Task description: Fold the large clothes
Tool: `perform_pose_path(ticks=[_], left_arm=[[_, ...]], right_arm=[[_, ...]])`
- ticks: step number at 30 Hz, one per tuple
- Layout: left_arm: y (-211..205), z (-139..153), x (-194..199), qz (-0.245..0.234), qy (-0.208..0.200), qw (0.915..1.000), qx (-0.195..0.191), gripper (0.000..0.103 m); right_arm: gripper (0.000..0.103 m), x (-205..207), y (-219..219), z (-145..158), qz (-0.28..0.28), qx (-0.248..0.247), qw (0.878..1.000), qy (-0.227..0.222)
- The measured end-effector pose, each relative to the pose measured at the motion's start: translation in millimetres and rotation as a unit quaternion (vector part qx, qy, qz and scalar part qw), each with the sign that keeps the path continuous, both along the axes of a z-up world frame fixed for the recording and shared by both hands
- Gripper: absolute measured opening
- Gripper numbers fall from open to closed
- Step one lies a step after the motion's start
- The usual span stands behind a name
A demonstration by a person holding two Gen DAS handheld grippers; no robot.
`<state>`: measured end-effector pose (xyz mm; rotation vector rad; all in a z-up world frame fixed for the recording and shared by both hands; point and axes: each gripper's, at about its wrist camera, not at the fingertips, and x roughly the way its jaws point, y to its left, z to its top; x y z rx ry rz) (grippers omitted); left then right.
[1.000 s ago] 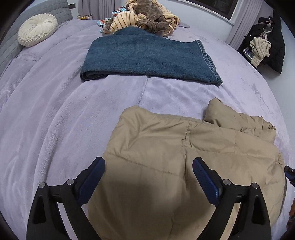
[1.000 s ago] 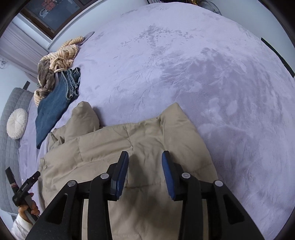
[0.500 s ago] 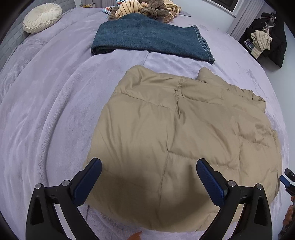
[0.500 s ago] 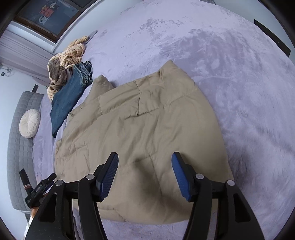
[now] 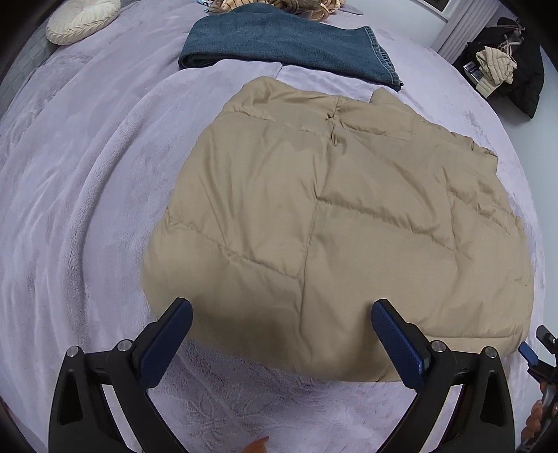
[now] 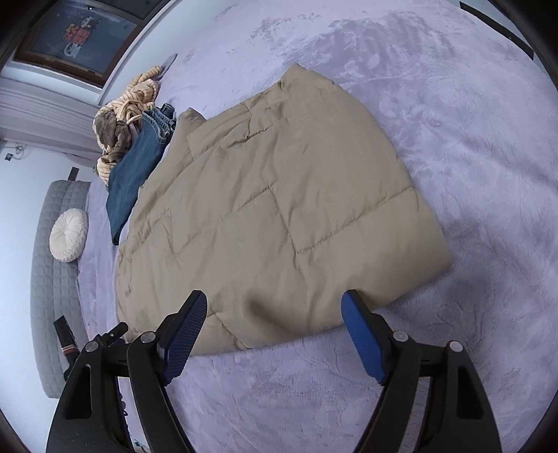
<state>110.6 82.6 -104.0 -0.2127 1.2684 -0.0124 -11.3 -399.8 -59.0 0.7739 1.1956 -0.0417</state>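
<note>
On the lilac plush bed (image 5: 87, 209) lies my tan quilted puffer jacket (image 5: 331, 216), both grippers, left (image 5: 281, 339) & right (image 6: 275, 334), w/ jaws wide open, empty, near its hem; looks light, puffy, slippery, so I'd pinch hem corners.

A wide bed (image 6: 453, 115) under a lilac plush cover fills the room. A grey quilted headboard (image 6: 45, 278) carries a round cream cushion (image 6: 68, 235). Pale walls meet a dark-framed window (image 6: 75, 33) with light curtains (image 5: 464, 33). Dark garments hang in a corner (image 5: 519, 73).
</note>
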Motion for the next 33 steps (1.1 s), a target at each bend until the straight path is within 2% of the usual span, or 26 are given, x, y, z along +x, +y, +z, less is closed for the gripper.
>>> perform_pose_path(ticks=[5, 8, 11, 16, 21, 23, 33], left_arm=[[8.0, -10.1, -15.0, 0.027, -0.002, 0.9996, -0.003, 0.103], [16.8, -17.9, -20.3, 0.047, 0.004, 0.9986, -0.023, 0.103], [25.5, -28.5, -24.2, 0.061, 0.019, 0.9946, -0.082, 0.103], [36.6, -43.2, -34.0, 0.089, 0.025, 0.978, -0.187, 0.103], [41.6, -58.5, -34.0, 0.104, 0.032, 0.9618, -0.251, 0.103], [41.6, -61.0, -34.1, 0.108, 0.029, 0.9597, -0.258, 0.103], [41.9, -65.1, -14.7, 0.105, 0.015, 0.9597, -0.261, 0.103]], right_arm=[[0.085, -3.8, 1.7, -13.7, -0.01, 0.02, 1.0, -0.005], [0.085, -9.2, 1.4, -19.4, -0.018, 0.032, 0.999, -0.006], [0.085, -14.3, 0.2, -25.8, -0.027, 0.046, 0.999, -0.004], [0.086, -24.9, -7.0, -40.6, -0.055, 0.079, 0.995, 0.0], [0.086, -26.1, -11.6, -57.9, -0.087, 0.119, 0.989, 0.001], [0.086, -24.3, -11.8, -62.6, -0.093, 0.126, 0.988, 0.001], [0.088, -15.0, -6.7, -70.7, -0.105, 0.144, 0.984, -0.012]])
